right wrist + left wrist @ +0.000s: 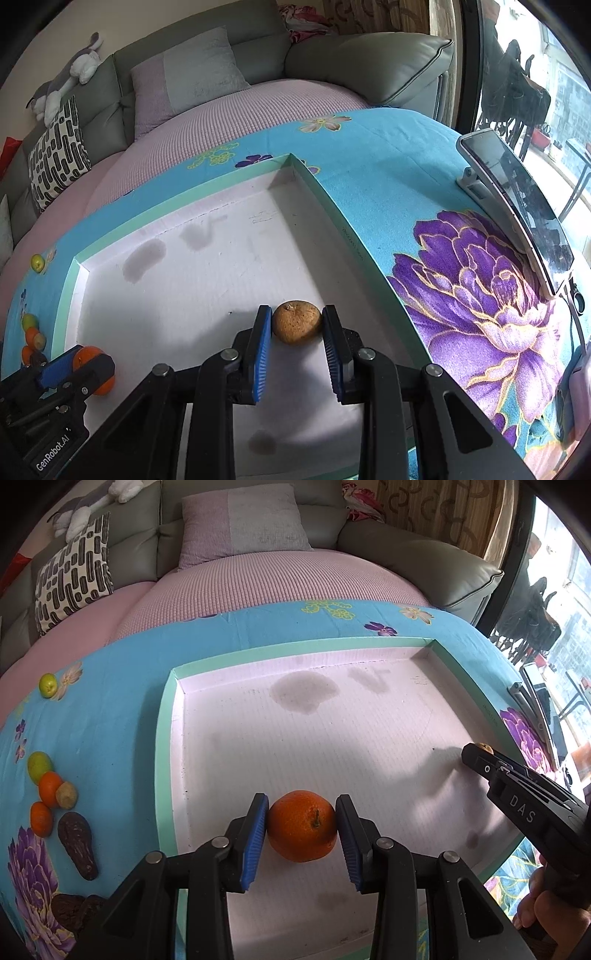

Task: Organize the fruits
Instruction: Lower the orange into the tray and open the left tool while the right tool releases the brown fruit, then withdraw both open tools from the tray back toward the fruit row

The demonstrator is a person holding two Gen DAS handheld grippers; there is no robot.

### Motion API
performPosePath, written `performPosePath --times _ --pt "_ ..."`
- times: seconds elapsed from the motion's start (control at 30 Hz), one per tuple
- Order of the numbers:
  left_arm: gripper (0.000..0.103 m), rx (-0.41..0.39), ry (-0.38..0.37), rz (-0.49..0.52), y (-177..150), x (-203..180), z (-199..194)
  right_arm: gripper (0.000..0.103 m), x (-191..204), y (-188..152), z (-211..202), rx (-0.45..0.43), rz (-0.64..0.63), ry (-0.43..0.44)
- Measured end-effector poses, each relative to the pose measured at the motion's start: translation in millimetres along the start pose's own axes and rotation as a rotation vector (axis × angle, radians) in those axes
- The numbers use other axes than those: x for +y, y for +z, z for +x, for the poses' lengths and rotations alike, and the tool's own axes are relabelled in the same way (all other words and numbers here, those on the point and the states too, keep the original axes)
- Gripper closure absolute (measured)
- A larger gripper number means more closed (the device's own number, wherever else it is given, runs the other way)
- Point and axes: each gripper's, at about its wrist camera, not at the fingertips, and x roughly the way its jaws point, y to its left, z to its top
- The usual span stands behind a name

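Fruits lay in two places: most sat loose on the blue flowered cloth (110,686) to the left of a shallow white tray (166,738) with a mint-green rim, and two were held over the tray floor. The left claw (302,825) was clamped on an orange (301,825), both blue pads pressed against its sides, near the tray's front left part. The right claw (297,326) was clamped on a small brown fruit (296,326), low over the tray close to its right wall. In the left wrist view the right claw's tip showed at the tray's right side, well apart from the orange.

On the cloth left of the tray sat a green fruit (38,766), two small oranges (49,788) touching a tan fruit (67,795), and a dark wrinkled pear-shaped fruit (78,845) just beside them. Another small green fruit (48,685) lay farther back, alone. Grey stains marked the tray floor. A phone on a stand (517,206) stood on the cloth to the right of the tray, and a grey sofa with cushions (192,77) filled the background.
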Motion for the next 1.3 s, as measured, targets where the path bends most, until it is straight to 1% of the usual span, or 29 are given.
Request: performPosePath --times 0.27,0.4,0.5,0.53,0.57,0.6,0.63,0.67,0.7,0.77,0.83,1.0,1.2,1.27,1.3 --pt "0.061 0.0 0.01 0.001 0.5 -1.6 -0.1 0.074 2.1 0.1 1.2 0.002 -0.015 -0.011" --pt "0.056 -0.004 0.018 -0.001 0.6 0.2 -1.8 0.074 2.9 -0.2 1.7 0.003 -0.022 -0.015" --pt "0.055 -0.004 0.013 -0.003 0.7 0.8 -3.1 0.073 4.5 -0.5 2.5 0.009 -0.032 -0.022" --pt "0.055 -0.006 0.011 -0.002 0.8 0.8 -4.0 0.069 4.8 -0.3 2.4 0.012 -0.032 -0.024" --pt "0.052 -0.008 0.009 -0.002 0.8 0.8 -5.1 0.065 4.7 -0.3 2.2 0.014 -0.032 -0.029" --pt "0.048 -0.009 0.007 -0.001 0.8 1.0 -6.1 0.059 4.9 0.1 1.9 0.015 -0.032 -0.033" --pt "0.046 -0.011 0.007 -0.002 0.8 1.3 -7.2 0.057 4.9 0.2 1.5 0.015 -0.033 -0.035" --pt "0.044 -0.013 0.009 -0.003 0.9 1.5 -8.2 0.057 4.8 0.2 1.3 0.016 -0.033 -0.036" --pt "0.044 -0.015 0.01 -0.005 1.1 2.0 -9.3 0.056 4.6 0.0 0.5 0.016 -0.034 -0.038" --pt "0.043 -0.018 0.011 -0.015 1.6 4.1 -11.9 0.053 5.2 0.2 -0.2 0.016 -0.04 -0.044" --pt "0.042 -0.027 0.015 -0.022 2.6 5.7 -15.9 0.041 5.6 0.5 -2.1 0.012 -0.043 -0.045" --pt "0.034 -0.065 0.033 -0.027 5.4 7.6 -27.2 0.036 6.8 2.3 -8.6 -0.009 -0.046 -0.043" --pt "0.03 -0.092 0.068 -0.052 8.1 17.1 -34.0 0.035 9.1 3.4 -12.9 -0.019 -0.064 -0.044" --pt "0.029 -0.101 0.077 -0.061 8.5 21.3 -36.4 0.032 8.6 3.7 -13.5 -0.017 -0.065 -0.046" --pt "0.028 -0.108 0.085 -0.063 8.7 23.0 -37.7 0.026 8.3 3.5 -13.8 -0.016 -0.064 -0.047"
